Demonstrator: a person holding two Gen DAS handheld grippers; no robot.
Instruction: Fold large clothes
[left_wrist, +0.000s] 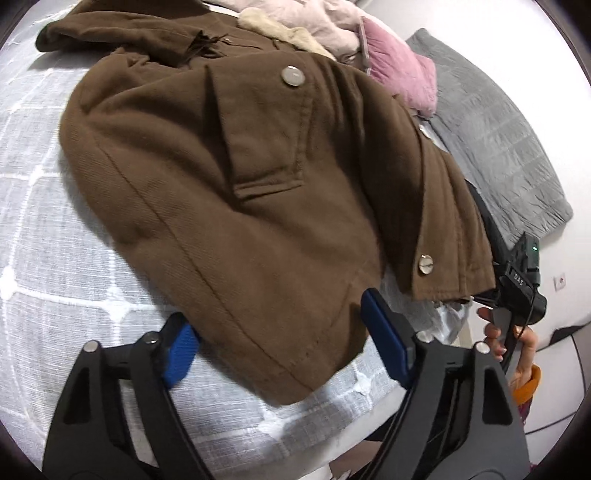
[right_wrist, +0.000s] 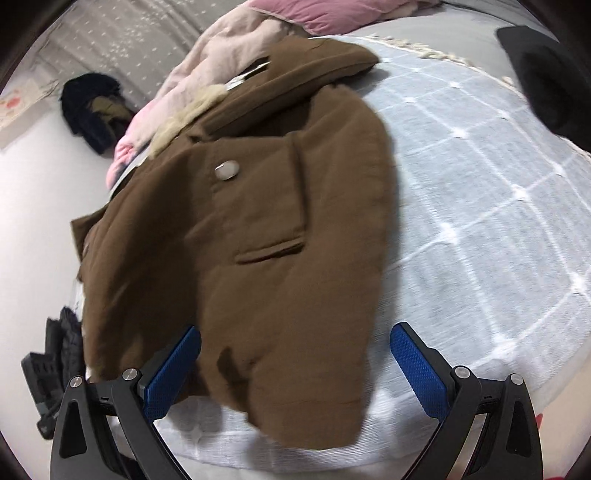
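Note:
A brown wool coat (left_wrist: 236, 192) with round metal buttons and a welt pocket lies folded on a pale grey checked bedspread (left_wrist: 44, 258). It also shows in the right wrist view (right_wrist: 258, 240). My left gripper (left_wrist: 280, 339) is open with its blue pads either side of the coat's near hem. My right gripper (right_wrist: 295, 365) is open over the coat's near hem, holding nothing. In the left wrist view the right gripper's body (left_wrist: 521, 284) and the hand holding it show at the coat's right edge.
Pink and cream clothes (left_wrist: 332, 26) are piled behind the coat. A grey quilted blanket (left_wrist: 491, 136) lies on the right. A dark garment (right_wrist: 96, 110) lies on the white floor, and a black object (right_wrist: 550, 88) sits at the far right.

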